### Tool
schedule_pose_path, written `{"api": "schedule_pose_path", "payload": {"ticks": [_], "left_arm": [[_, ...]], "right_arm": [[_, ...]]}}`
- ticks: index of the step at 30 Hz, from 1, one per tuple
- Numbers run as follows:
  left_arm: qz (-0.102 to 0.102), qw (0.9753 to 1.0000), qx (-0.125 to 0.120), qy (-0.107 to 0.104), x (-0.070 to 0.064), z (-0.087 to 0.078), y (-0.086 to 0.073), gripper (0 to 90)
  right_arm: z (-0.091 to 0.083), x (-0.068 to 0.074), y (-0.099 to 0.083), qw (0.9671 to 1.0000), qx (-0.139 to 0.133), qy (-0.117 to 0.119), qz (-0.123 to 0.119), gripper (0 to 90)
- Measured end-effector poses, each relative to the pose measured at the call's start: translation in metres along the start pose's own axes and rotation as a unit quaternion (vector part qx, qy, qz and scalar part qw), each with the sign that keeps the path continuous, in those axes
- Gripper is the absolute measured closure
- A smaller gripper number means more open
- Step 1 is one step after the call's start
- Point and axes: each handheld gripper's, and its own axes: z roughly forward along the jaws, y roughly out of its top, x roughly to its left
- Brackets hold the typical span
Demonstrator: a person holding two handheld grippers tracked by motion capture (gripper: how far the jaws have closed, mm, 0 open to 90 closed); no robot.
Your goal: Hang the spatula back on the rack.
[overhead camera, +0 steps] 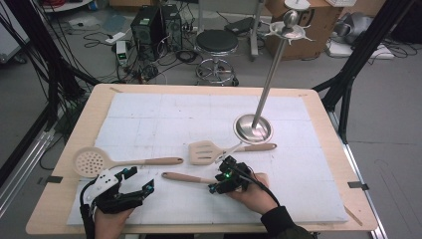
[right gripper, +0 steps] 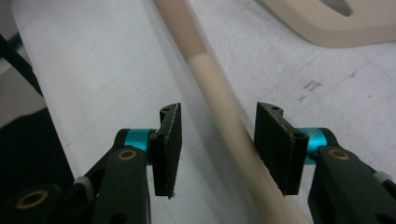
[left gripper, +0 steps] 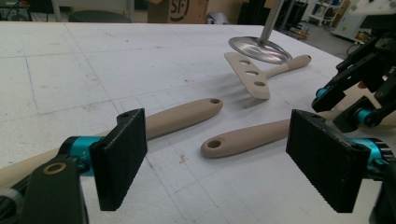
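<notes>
Three beige utensils lie on the white foam board (overhead camera: 149,114). A perforated skimmer (overhead camera: 89,162) is at the left, its handle (left gripper: 187,114) pointing right. A slotted spatula (overhead camera: 203,152) lies by the steel stand's round base (overhead camera: 253,128). The third utensil's handle (overhead camera: 181,177) runs into my right gripper (overhead camera: 215,180); its head is hidden under the hand. My right gripper (right gripper: 217,112) is open, its jaws straddling that utensil's pale shaft (right gripper: 219,102) without touching it. My left gripper (overhead camera: 142,178) is open near the front left, empty, just in front of the skimmer handle.
The stand's pole (overhead camera: 268,74) rises to a hook ring (overhead camera: 291,30) above the back right. In the left gripper view the spatula (left gripper: 250,74), the stand base (left gripper: 259,49) and the right gripper (left gripper: 345,102) lie ahead. Beyond the table are a stool (overhead camera: 216,45) and cables.
</notes>
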Motion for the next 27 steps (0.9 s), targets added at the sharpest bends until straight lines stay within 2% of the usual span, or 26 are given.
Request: {"api": "schedule_pose_path", "payload": {"ticks": [1,3,6,7,10,11,18,21,25,27], "left_arm": [[-0.001,1.0,-0.001,0.0,0.0,0.0,0.0,21.0],[0.0,1.0,0.0,-0.001,0.0,0.0,0.0,21.1],[-0.001,1.0,0.0,0.0,0.0,-0.001,0.0,21.0],[0.0,1.0,0.001,0.0,0.0,-0.001,0.0,21.0],[0.0,1.0,0.002,0.001,0.0,-0.002,-0.001,21.1],[-0.001,1.0,0.0,0.002,-0.001,-0.003,-0.001,21.1],[0.001,1.0,0.001,0.004,-0.002,-0.006,-0.002,21.1],[0.0,1.0,0.001,0.006,-0.001,-0.008,-0.002,21.1],[-0.002,1.0,-0.001,0.007,0.0,-0.009,-0.003,21.1],[-0.002,1.0,0.001,0.006,0.001,-0.008,-0.003,21.1]], "right_arm": [[0.0,0.0,0.0,1.0,0.0,0.0,0.0,52.5],[0.003,0.001,0.0,0.9997,0.017,-0.015,-0.007,54.5],[0.004,0.006,0.001,0.9978,0.03,-0.045,-0.039,60.6],[0.004,0.006,0.001,0.9978,0.03,-0.045,-0.039,60.6],[0.007,0.01,0.006,0.9943,0.051,-0.065,-0.067,62.8],[0.008,0.012,0.011,0.9924,0.069,-0.069,-0.075,62.9],[0.011,0.012,0.018,0.9901,0.098,-0.071,-0.072,64.3],[0.013,0.016,0.025,0.9865,0.12,-0.082,-0.076,67.1],[0.012,0.017,0.022,0.9864,0.113,-0.082,-0.087,71.4],[0.011,0.018,0.02,0.9872,0.106,-0.076,-0.091,77.3]]}}
